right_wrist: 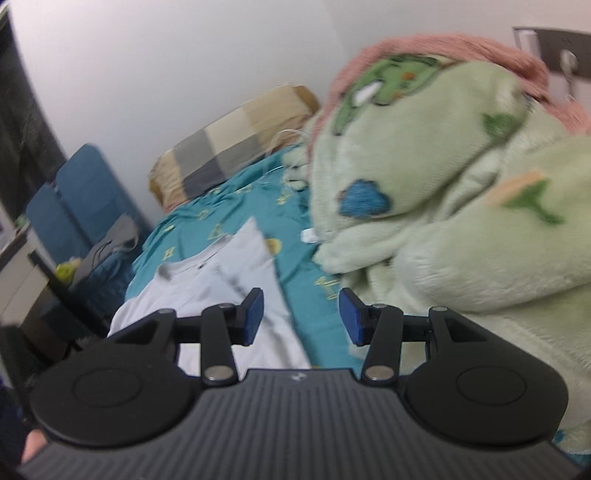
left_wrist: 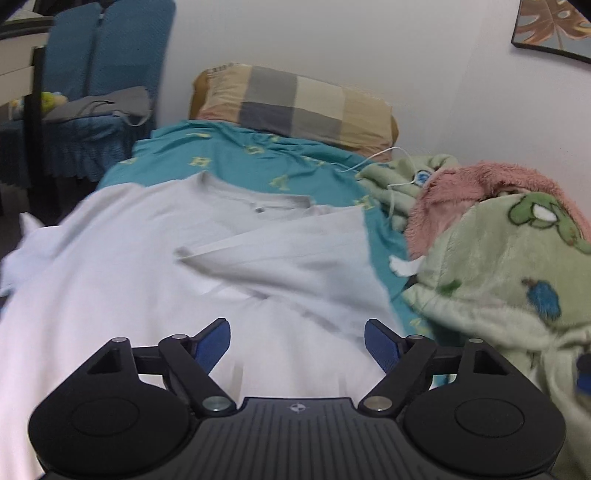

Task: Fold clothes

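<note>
My left gripper (left_wrist: pixel 297 341) is hovering released, holding nothing, over the white shirt (left_wrist: pixel 184 266) lying on the teal bedsheet (left_wrist: pixel 258 162). My right gripper (right_wrist: pixel 301 319) is gaping too, beside the green blanket (right_wrist: pixel 443 206).

Checked pillow (left_wrist: pixel 295 105) against wall; green fleece blanket (left_wrist: pixel 498 280) beside teal sheet (left_wrist: pixel 236 155).

White shirt (left_wrist: pixel 155 258) smeared by motion blur, hem hidden behind the left hand-held gripper (left_wrist: pixel 297 341), left sleeve cut by the frame edge. Green fleece blanket (right_wrist: pixel 461 221) blurred, running off the right edge. Framed picture (left_wrist: pixel 554 26) cropped at the corner.
</note>
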A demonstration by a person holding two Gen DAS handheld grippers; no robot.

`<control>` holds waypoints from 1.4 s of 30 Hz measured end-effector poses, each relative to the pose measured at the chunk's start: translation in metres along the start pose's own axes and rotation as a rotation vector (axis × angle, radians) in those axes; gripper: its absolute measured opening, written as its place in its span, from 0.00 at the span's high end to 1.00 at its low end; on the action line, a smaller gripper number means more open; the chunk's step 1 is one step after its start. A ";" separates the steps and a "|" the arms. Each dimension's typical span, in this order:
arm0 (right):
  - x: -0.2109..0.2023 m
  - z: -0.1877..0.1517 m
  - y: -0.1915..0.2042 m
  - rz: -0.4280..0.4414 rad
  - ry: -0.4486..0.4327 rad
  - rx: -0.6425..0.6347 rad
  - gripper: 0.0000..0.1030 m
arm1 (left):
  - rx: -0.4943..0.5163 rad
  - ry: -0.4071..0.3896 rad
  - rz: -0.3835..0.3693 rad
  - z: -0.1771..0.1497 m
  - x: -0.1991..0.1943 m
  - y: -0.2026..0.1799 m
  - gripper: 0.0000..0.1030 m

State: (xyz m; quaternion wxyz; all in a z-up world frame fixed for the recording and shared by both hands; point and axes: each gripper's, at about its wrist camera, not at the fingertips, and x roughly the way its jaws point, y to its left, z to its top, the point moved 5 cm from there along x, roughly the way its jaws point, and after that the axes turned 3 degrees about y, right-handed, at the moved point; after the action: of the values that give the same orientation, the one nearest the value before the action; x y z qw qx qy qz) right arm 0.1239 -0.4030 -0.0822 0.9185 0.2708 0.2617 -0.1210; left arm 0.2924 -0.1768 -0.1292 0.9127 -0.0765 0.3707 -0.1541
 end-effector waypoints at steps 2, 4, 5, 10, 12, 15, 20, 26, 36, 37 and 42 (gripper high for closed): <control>0.004 0.000 -0.011 -0.014 0.000 0.034 0.52 | -0.021 -0.011 -0.020 0.012 0.030 -0.021 0.21; 0.012 0.000 -0.017 -0.019 0.010 0.058 0.52 | -0.018 -0.016 0.010 0.020 0.060 -0.034 0.21; 0.015 -0.001 -0.020 -0.020 0.018 0.068 0.52 | -0.010 -0.010 0.036 0.023 0.075 -0.039 0.21; 0.028 -0.005 -0.019 -0.005 0.046 0.070 0.52 | 0.058 0.077 0.119 0.018 0.130 -0.043 0.58; 0.032 -0.006 -0.017 -0.001 0.051 0.060 0.53 | 0.043 0.061 0.079 0.019 0.127 -0.038 0.87; 0.035 -0.006 -0.019 0.006 0.066 0.079 0.52 | -0.001 0.030 0.036 0.026 0.101 -0.022 0.97; 0.030 -0.006 -0.011 0.025 0.074 0.053 0.52 | -0.059 -0.026 0.094 0.037 0.064 0.025 0.97; 0.028 -0.010 0.001 0.055 0.115 -0.019 0.52 | -0.043 0.090 0.180 0.016 0.093 0.066 0.91; 0.008 -0.019 0.031 0.166 0.183 -0.176 0.52 | -0.033 0.123 0.024 -0.034 -0.017 0.036 0.54; 0.005 -0.023 0.033 0.178 0.202 -0.187 0.52 | -0.042 0.131 0.000 -0.046 -0.032 0.031 0.52; -0.032 -0.037 0.035 0.206 0.225 -0.211 0.53 | -0.069 0.220 -0.127 -0.105 -0.093 0.006 0.44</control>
State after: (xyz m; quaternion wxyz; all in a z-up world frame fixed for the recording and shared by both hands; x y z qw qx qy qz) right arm 0.0944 -0.3512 -0.0759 0.9143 0.2100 0.3449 0.0331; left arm 0.1570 -0.1428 -0.1453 0.8518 -0.1138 0.4680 -0.2060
